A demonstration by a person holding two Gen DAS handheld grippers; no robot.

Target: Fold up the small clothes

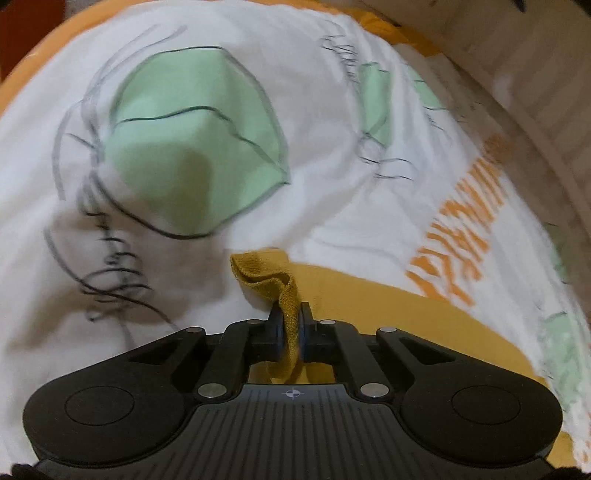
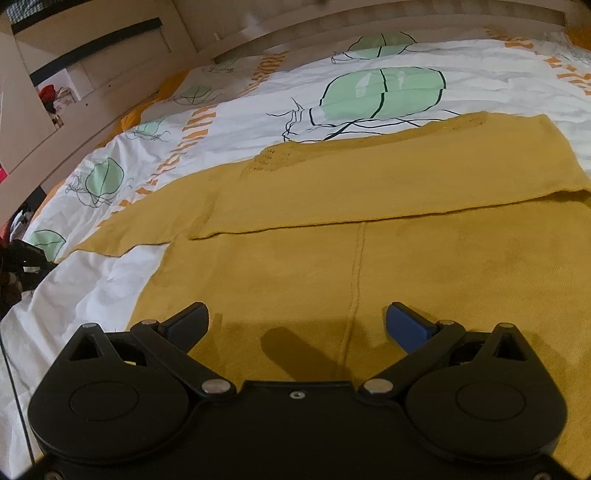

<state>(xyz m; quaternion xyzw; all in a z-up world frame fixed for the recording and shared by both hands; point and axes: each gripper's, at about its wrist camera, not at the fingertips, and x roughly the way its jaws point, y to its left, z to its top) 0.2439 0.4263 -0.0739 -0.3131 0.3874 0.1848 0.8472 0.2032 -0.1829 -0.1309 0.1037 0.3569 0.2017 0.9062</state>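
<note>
A: Left hand-held gripper (image 1: 291, 334)?
B: Jaws pinched tight together on a bunched strip of the mustard-yellow knitted garment (image 1: 286, 291). The fabric rises out of the jaws toward 12 o'clock and curls over to 11 o'clock. More of the same yellow knit lies flat at 3 to 4 o'clock of the jaws.

A: What is under it?
B: A white bedsheet printed with green leaf shapes, black scribbled lines and orange lettering (image 1: 332, 166). One big green leaf sits at 11 o'clock of the gripper, the orange letters at 2 o'clock. View is motion-blurred, fine detail lost.

A: Right hand-held gripper (image 2: 297, 325)?
B: Spread wide, blue pads (image 2: 406, 326) well apart, nothing between them. It hangs over the garment; cannot tell whether the tips touch the cloth.

A: Garment in the right wrist view?
B: The mustard knit (image 2: 369, 277) lies flat on the bed, filling the middle of the view. A vertical seam line runs from the gripper toward 12 o'clock. At 12 to 1 o'clock a folded-over panel lies on top of the main body, its edge running across. A sleeve reaches out toward 10 o'clock onto the sheet (image 2: 258, 110).

A: Surroundings?
B: Pale wooden bed frame (image 2: 258, 33) along the far edge at 12 o'clock. Light cabinet with dark handle strips (image 2: 92, 40) at 10 to 11 o'clock.
</note>
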